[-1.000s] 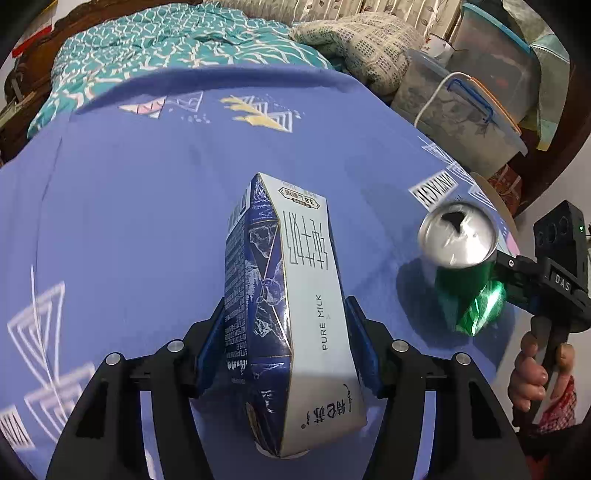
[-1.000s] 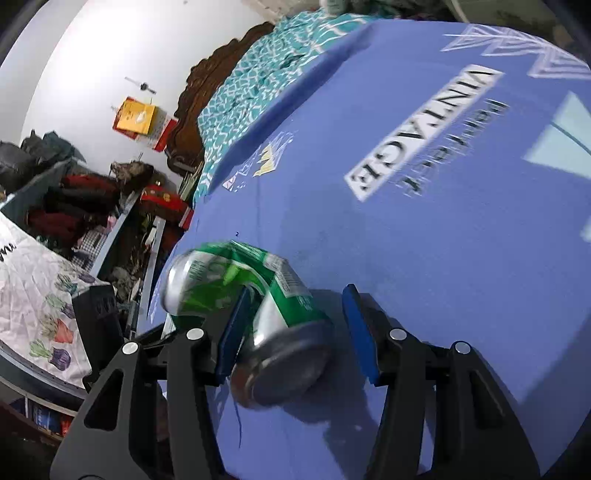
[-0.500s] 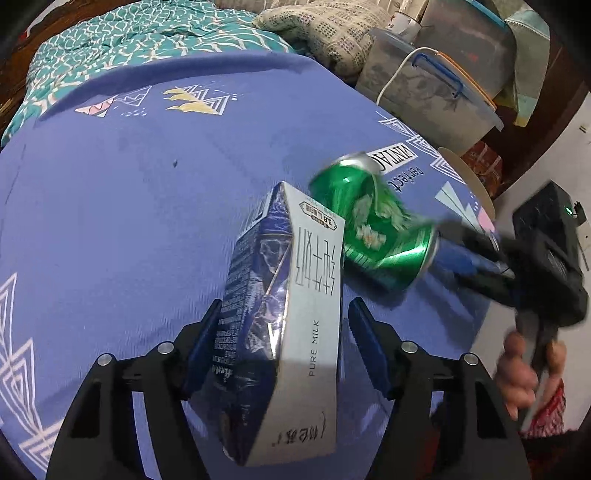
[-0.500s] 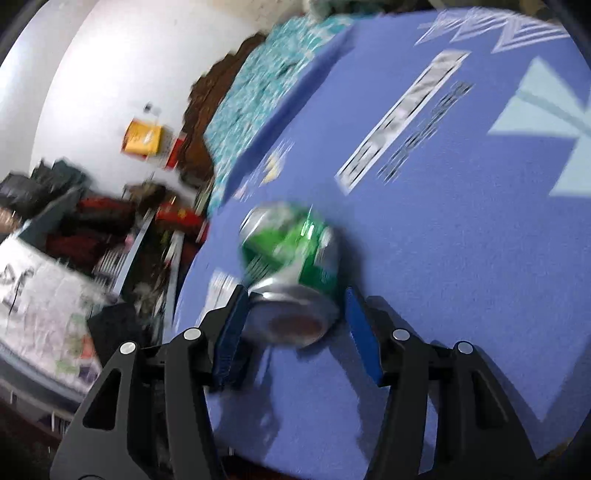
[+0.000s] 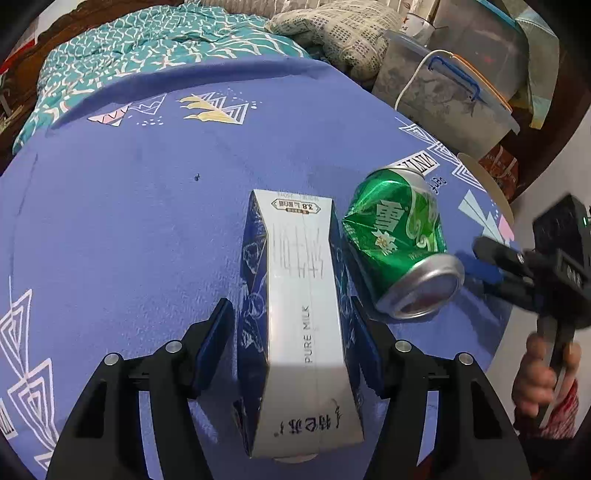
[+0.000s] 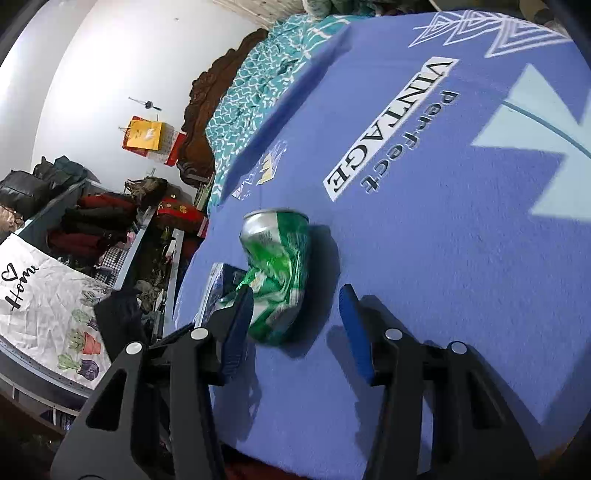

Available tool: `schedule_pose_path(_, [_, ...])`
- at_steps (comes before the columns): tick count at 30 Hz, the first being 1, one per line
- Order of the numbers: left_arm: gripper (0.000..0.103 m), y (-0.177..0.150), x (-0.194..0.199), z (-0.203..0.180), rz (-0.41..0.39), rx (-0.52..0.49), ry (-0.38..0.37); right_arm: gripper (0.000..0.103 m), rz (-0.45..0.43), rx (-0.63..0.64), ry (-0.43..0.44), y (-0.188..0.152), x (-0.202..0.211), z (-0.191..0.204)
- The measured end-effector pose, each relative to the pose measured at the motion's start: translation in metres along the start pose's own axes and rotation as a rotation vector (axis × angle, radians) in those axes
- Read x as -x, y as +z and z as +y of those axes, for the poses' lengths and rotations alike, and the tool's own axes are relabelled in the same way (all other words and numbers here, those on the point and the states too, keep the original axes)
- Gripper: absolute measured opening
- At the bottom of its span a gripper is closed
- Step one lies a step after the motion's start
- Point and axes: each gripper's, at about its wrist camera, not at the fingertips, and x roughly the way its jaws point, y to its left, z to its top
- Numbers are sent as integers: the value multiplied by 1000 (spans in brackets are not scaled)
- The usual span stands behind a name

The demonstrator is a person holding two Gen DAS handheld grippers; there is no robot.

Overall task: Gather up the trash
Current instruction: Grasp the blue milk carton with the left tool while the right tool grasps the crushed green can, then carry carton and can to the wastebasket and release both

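A blue and white milk carton (image 5: 303, 314) lies lengthwise on the blue tablecloth (image 5: 129, 229) between the fingers of my left gripper (image 5: 290, 306). Its jaws are closing; the right pad meets the carton and a strip of cloth shows at the left pad. A dented green can (image 5: 399, 240) lies on its side against the carton's right flank. My right gripper (image 5: 480, 262) sits just behind the can's base. In the right wrist view the can (image 6: 280, 266) lies ahead of my right gripper (image 6: 295, 291), whose jaws are closing; the left finger overlaps the can and the right finger stands apart. The carton (image 6: 218, 284) peeks out behind that left finger.
A bed with a teal quilt (image 5: 147, 48) and a pillow (image 5: 340, 33) lies beyond the table. Clear plastic storage boxes (image 5: 454, 96) stand at the upper right. The table edge (image 5: 487, 184) runs close to the can. A hand (image 5: 535, 384) grips the right gripper's handle. Cluttered shelves (image 6: 92, 229) stand beside the table.
The can, upright a second ago, now lies on its side and has moved left against the carton. The carton has gone from tilted to flat, with a gap at the left pad.
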Motion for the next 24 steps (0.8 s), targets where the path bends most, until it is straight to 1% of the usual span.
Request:
schedule_pose_path(3, [58,-3,1,-2,-13,-20,24,50,39,31,3,-5,-23,16])
schedule_pose_path(5, [56,-5,1,-3,-23,-30,29,44,70,62,4,-18,-47,35])
schedule_pose_path(6, [55,-5,1,-3,-27,-34,33,42,81,75,12,-29,-52,42])
schedule_pose_path(7, [51,-6,2,-3,-30,-38,38,38,85,84,8,-33,-58,48])
schedule_pose_path(8, [51,-6,2,-2,-34,-41,44,34,89,89,2,-36,-64,52])
schedule_pose_path(9, [51,-7,2,0,-39,-40,47,32,90,89,3,-32,-72,55])
schedule_pose_path(12, [50,-6,3,6,-47,-32,45,30,79,77,13,-17,-70,51])
schedule_pose_path(15, [50,-4,2,2,-49,-53,69,25,36,39,2,-10,-46,32])
schedule_pose_path(16, [50,-1,0,0,-49,-66,75,24,21,21,-1,-4,-30,15])
schedule_pose_path(17, [50,2,-2,-3,-44,-75,69,24,2,3,-2,-4,-21,8])
schedule_pose_path(21, [50,20,-17,-20,-15,-113,-2,23,-98,-47,-43,6,25,-20])
schedule_pose_path(24, [50,40,-35,-48,10,-179,-65,21,-182,-90,-68,14,68,-54])
